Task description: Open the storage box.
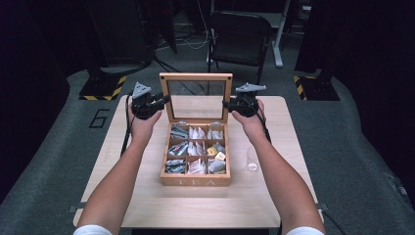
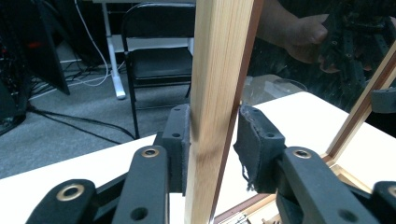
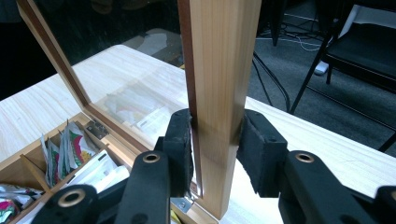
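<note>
While we clamp lid [image 1: 196, 75] between both grippers [image 2: 212, 144] [image 3: 215, 144], pads gripping side rails, uneven pull could twist hinges [image 3: 96, 129].

wooden box [image 1: 195, 180]: front wall is showing the letters "TEA" | floor [image 1: 73, 122]: a large "6" is showing to the left of the table [image 1: 147, 205] (dark figure on grey carpet) | tea packets [image 1: 195, 149] in the compartments: print is reading too small to make out
</note>
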The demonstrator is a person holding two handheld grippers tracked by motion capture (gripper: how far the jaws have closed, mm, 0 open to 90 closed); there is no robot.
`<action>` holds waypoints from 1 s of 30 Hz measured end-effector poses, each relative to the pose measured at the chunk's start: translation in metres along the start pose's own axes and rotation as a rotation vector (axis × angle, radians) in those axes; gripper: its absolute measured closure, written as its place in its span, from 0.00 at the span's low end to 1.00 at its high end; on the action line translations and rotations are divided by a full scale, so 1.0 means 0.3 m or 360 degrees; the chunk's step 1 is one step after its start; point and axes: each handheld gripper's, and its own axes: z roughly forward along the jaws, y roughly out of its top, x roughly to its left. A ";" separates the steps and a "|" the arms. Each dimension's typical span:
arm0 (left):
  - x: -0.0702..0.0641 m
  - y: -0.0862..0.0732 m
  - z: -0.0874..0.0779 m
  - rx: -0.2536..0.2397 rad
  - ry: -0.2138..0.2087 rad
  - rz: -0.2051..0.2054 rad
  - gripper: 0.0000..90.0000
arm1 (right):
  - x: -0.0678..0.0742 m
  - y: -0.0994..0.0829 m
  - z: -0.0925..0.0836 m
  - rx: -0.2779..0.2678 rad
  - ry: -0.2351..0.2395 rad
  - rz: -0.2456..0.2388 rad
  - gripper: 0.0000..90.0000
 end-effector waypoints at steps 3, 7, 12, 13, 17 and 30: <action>0.005 -0.003 0.003 -0.0009 -0.0013 -0.0034 0.79 | -0.005 0.001 0.005 -0.0004 0.0003 0.0016 0.72; 0.001 -0.006 0.007 0.0022 -0.0005 -0.0015 0.75 | -0.011 0.001 0.012 -0.0008 0.0020 0.0033 0.73; -0.004 -0.008 0.008 0.0029 -0.0009 -0.0012 0.72 | -0.015 0.009 0.017 0.0012 0.0015 0.0029 0.73; -0.005 -0.010 0.005 0.0023 -0.0009 -0.0009 0.70 | -0.014 0.015 0.019 0.0030 0.0008 0.0028 0.73; -0.005 -0.019 -0.002 0.0023 -0.0007 -0.0012 0.69 | -0.015 0.017 0.021 0.0038 0.0004 0.0040 0.73; 0.010 -0.060 -0.024 0.0055 -0.0001 -0.0042 0.65 | -0.028 0.025 0.043 0.0053 -0.0010 0.0070 0.73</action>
